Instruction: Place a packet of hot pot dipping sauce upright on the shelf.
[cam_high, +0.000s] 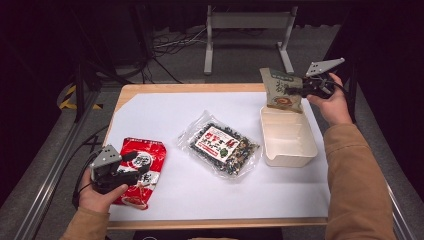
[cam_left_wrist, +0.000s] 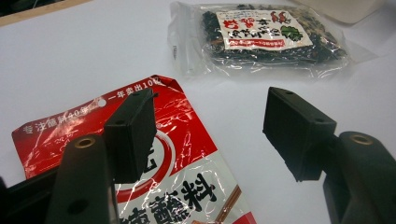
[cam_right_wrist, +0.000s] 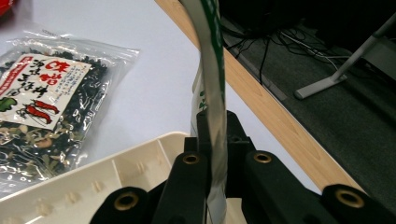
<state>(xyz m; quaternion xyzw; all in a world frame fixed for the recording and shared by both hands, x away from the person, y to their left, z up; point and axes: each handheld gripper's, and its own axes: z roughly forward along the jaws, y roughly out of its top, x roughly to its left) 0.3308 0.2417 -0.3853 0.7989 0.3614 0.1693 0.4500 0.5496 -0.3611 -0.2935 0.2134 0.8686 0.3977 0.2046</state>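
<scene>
While the right gripper (cam_high: 295, 89) hangs above the far right corner of the tabletop (cam_high: 175, 200), its jaws are pressed together on the edge of a green-and-tan packet (cam_high: 280, 90), which is lifted clear of the surface and hangs just over the far end of the cream box (cam_high: 290, 150). From the right gripper view the packet (cam_right_wrist: 212, 84) is seen edge-on, a thin strip rising between the two black jaws, with the rim of the box (cam_right_wrist: 93, 182) directly below and the wooden far edge of the tabletop running beside it. The box sits open along the right edge of the tabletop, its long side parallel to that edge. The left gripper (cam_high: 134, 164) rests near the front left corner, held in the person's left hand (cam_high: 97, 195), directly over a red sachet (cam_high: 142, 170) that lies flat on the white sheet. From the left gripper view its jaws stand well apart, one over the printed face of the red sachet (cam_left_wrist: 187, 154) and the other over bare white sheet beside it; neither is seen to grip it. A clear bag of dark dried mix (cam_high: 222, 145) with a red-and-white label lies flat at the middle of the tabletop, between the red sachet and the box, touching neither.
</scene>
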